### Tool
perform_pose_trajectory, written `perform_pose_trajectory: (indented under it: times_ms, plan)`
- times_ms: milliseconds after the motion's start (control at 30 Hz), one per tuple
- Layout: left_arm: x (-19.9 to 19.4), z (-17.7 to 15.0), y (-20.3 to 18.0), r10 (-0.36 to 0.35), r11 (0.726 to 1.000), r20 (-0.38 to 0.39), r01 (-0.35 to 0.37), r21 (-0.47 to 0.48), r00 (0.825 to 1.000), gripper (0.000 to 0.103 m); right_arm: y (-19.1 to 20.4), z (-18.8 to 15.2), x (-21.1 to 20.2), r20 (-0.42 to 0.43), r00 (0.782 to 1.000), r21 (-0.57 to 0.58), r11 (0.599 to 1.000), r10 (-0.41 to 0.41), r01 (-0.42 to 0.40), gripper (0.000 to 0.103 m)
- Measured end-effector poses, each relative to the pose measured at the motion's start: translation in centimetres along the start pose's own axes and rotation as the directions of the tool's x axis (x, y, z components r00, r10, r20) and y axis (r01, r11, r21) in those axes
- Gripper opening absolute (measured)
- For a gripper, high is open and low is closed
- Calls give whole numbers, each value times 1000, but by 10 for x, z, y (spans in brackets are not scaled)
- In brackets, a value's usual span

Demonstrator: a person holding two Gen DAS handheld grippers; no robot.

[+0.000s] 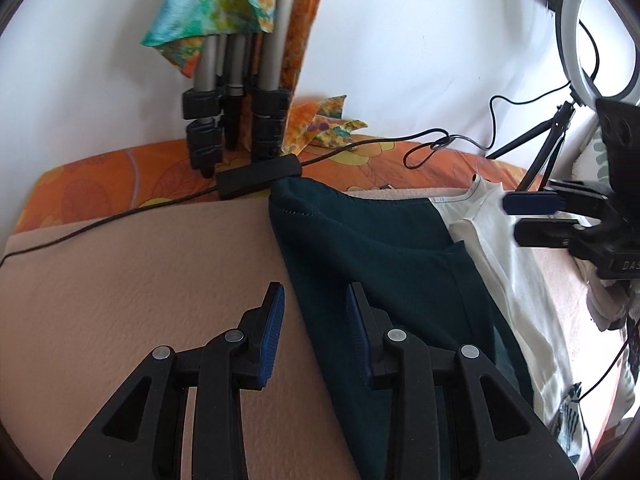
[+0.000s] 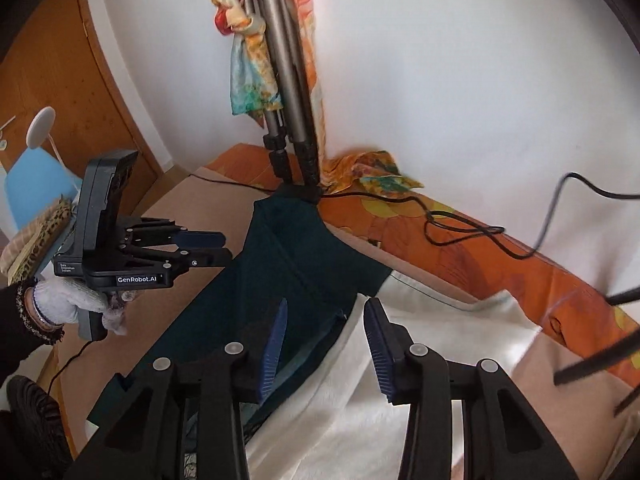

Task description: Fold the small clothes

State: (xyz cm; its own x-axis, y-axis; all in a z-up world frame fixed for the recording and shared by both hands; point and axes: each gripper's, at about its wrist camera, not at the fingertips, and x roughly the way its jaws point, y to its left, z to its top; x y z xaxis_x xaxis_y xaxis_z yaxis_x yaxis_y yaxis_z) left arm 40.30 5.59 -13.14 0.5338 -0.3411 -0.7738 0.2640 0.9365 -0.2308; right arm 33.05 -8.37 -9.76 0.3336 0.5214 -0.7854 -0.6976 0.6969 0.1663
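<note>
A dark green garment [image 1: 380,256] lies flat on the pink blanket [image 1: 140,280], partly over a white garment [image 1: 500,248]. My left gripper [image 1: 316,300] is open and empty, hovering over the green garment's left edge. It also shows in the right wrist view [image 2: 216,246], held by a gloved hand left of the green garment [image 2: 280,264]. My right gripper [image 2: 326,312] is open and empty above the seam between the green and the white garment [image 2: 420,320]. It shows in the left wrist view [image 1: 516,216] at the white garment's far edge.
A tripod [image 1: 236,92] with a patterned scarf [image 1: 212,4] stands at the wall behind the bed. A black power brick [image 1: 260,176] and cables [image 1: 432,144] lie on the orange sheet [image 1: 100,176]. A ring light [image 1: 600,40] stands at right. A wooden wardrobe [image 2: 80,92] is at left.
</note>
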Motion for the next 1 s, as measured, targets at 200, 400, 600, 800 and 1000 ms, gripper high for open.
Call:
perform_pose_trajectory:
  times_ms: [200, 400, 600, 800, 1000]
  plan:
    - [13, 3, 2, 16, 1000, 11, -16, 21, 1000, 30, 7, 6, 58, -110, 994, -77, 997, -4, -5, 43]
    - [18, 8, 9, 30, 1000, 37, -30, 6, 999, 30, 10, -1, 71, -144, 989, -74, 997, 25, -36, 7]
    - [22, 17, 5, 74, 997, 50, -75, 23, 996, 30, 11, 2, 50, -60, 991, -84, 990, -117, 111, 1]
    - [41, 30, -3, 163, 985, 34, -165, 56, 986, 52, -14, 2, 24, 0, 994, 33, 994, -106, 106, 31]
    - [41, 34, 9, 118, 993, 26, -118, -4, 993, 53, -68, -20, -36, 125, 980, 225, 967, -153, 122, 45]
